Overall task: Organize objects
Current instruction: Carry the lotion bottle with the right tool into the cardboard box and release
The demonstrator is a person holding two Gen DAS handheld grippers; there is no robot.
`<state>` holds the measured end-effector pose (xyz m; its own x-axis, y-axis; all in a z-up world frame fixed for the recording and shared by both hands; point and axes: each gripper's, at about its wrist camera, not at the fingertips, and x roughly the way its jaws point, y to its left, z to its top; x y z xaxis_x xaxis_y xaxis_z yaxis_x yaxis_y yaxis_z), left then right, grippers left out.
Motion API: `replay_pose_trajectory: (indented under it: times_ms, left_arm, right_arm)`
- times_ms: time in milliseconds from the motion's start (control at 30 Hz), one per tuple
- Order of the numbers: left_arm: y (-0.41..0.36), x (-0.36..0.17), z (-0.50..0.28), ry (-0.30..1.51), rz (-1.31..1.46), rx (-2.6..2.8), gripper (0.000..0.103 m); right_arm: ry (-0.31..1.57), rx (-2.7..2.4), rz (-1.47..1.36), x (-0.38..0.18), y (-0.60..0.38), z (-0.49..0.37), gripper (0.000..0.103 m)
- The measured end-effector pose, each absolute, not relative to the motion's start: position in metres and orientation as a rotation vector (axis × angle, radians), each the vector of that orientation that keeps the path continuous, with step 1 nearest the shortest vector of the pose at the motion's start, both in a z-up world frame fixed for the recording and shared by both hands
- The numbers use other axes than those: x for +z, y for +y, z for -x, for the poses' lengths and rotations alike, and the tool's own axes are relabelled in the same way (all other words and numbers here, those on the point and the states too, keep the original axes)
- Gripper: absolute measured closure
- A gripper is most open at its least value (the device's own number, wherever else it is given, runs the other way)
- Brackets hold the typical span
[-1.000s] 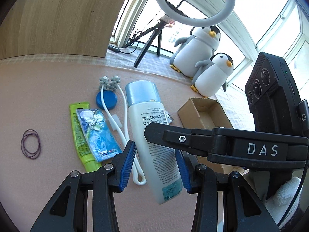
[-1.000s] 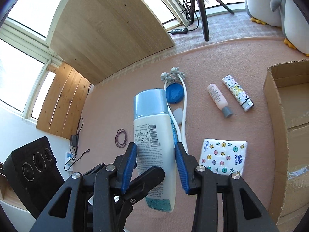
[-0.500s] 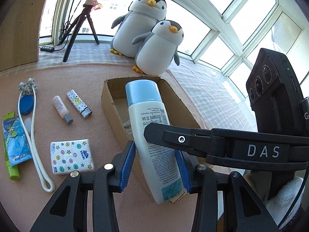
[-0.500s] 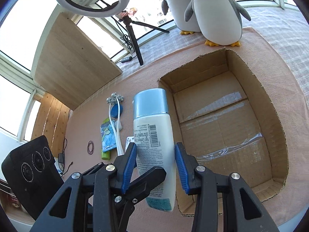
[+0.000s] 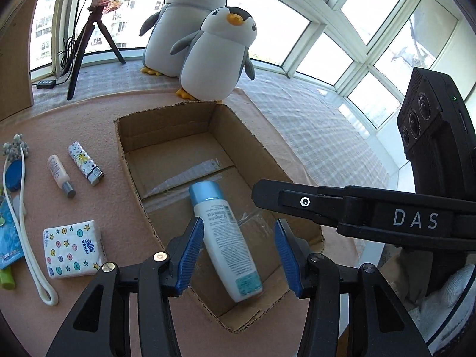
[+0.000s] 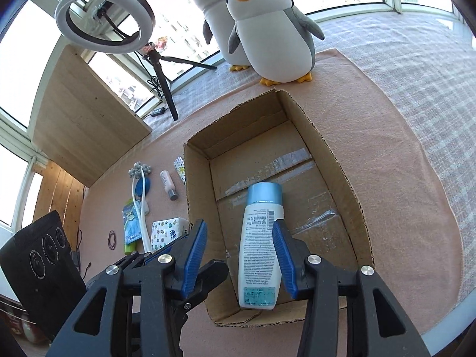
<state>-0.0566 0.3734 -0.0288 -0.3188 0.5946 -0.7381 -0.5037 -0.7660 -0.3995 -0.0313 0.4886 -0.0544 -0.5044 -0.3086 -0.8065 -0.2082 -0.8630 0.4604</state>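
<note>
Inside the cardboard box, near its front edge, the white bottle lies flat, blue cap pointing away from you. Your left gripper and right gripper hover above it, fingers spread wide, gripping nothing.

One cardboard box. One white bottle with blue cap, lying inside box. Two plush penguins behind box. One ring light on one tripod. On pink mat left of box: one small tube with grey cap, one patterned lighter, one tissue pack, one white cord, one blue round disc, one green tube, one blue packet, one loop of dark rubber bands; exact band count cannot be told.
</note>
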Motion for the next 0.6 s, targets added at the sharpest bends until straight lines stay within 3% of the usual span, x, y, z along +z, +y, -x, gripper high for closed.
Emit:
replay_pose_trajectory:
  times_ms: [267, 600]
  left_arm:
    - [0.325, -0.026, 0.066, -0.128, 1.263, 2.183, 0.050]
    - [0.211, -0.031, 0.103, -0.205, 1.361, 2.334, 0.050]
  right_arm:
    - [-0.746, -2.565, -1.525, -0.052, 0.468, 0.035, 0.058]
    - [-0.555, -2.511, -1.508, -0.053, 0.385, 0.061, 0.056]
